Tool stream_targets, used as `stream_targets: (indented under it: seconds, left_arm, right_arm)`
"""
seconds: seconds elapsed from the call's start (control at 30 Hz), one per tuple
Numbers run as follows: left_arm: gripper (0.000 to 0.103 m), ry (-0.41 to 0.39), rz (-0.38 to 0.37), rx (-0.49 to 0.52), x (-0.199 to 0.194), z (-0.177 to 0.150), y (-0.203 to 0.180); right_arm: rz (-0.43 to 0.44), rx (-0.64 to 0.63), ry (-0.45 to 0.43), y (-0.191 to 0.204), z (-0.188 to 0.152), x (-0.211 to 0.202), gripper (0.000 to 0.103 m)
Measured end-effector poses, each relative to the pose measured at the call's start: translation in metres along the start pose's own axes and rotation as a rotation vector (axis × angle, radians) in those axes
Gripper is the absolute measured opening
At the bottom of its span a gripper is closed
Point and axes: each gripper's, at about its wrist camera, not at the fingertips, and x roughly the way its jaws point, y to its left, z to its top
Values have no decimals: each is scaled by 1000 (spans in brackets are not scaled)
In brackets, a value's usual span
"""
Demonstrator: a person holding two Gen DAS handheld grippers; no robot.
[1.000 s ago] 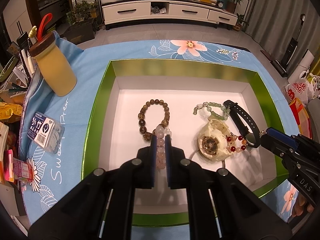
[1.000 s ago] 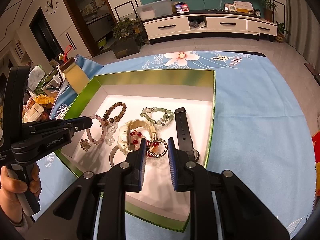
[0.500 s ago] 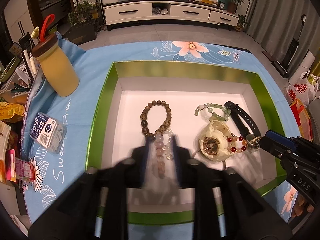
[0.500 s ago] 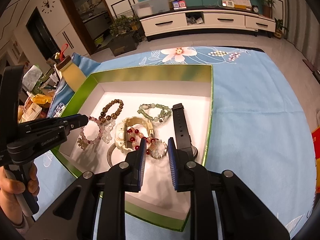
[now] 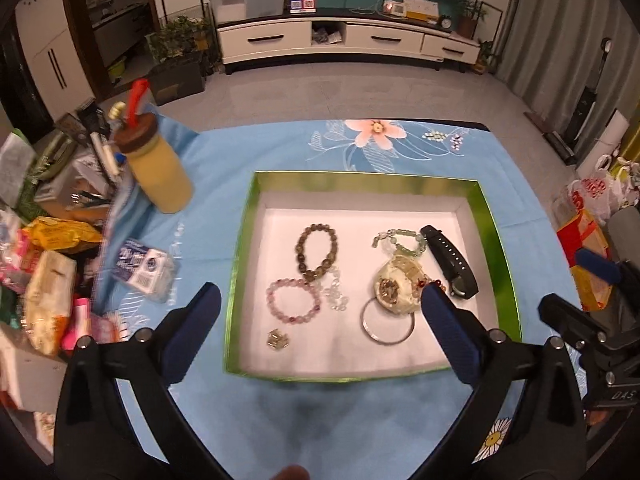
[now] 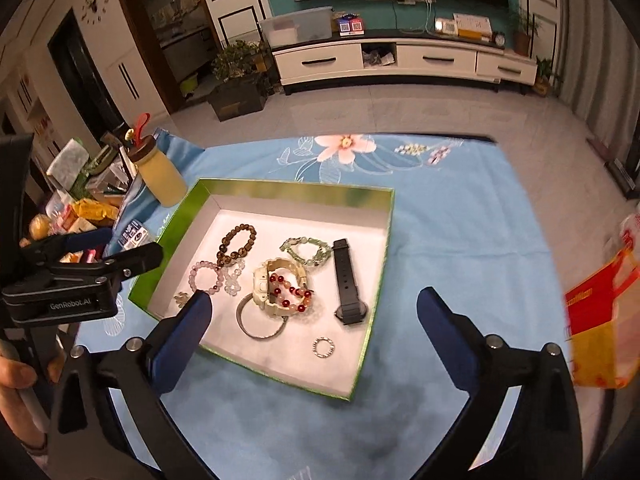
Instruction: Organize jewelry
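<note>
Opening wide, both grippers, left (image 5: 320, 312) and right (image 6: 312, 320), hold nothing; pink bracelet (image 5: 294, 301) looks light, slippery, best pinched across beads.

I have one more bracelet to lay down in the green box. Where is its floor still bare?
In the green box, the bare floor is the back strip behind the brown bead bracelet and green bracelet, plus the near strip around the small ring. The middle is crowded: cream watch, red beads, bangle, black watch.
</note>
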Motion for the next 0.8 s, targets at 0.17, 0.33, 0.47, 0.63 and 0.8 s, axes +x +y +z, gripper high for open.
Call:
stream_targets:
  seconds: [0.17,0.33,0.47,0.63,0.8]
  left_arm:
    - [101,-19,6,13,-33,5,-5]
    - [101,-61,10,16,-62,9,-6]
    - [101,-73,31,9,-71,9,-6]
    - [101,-68,34,-5,-73,12,-2]
    - [101,-59,42,-10,-69,11,-1]
  right_arm:
    - [-26,-25,34,10,7,-17,102]
    - [-43,-47,13,22,13,-30,102]
    - [-24,-34,13,25,16,-32,102]
    - [-25,-38,26,30,17,-28,102]
    - [-28,-42,31,33,17,-25,102]
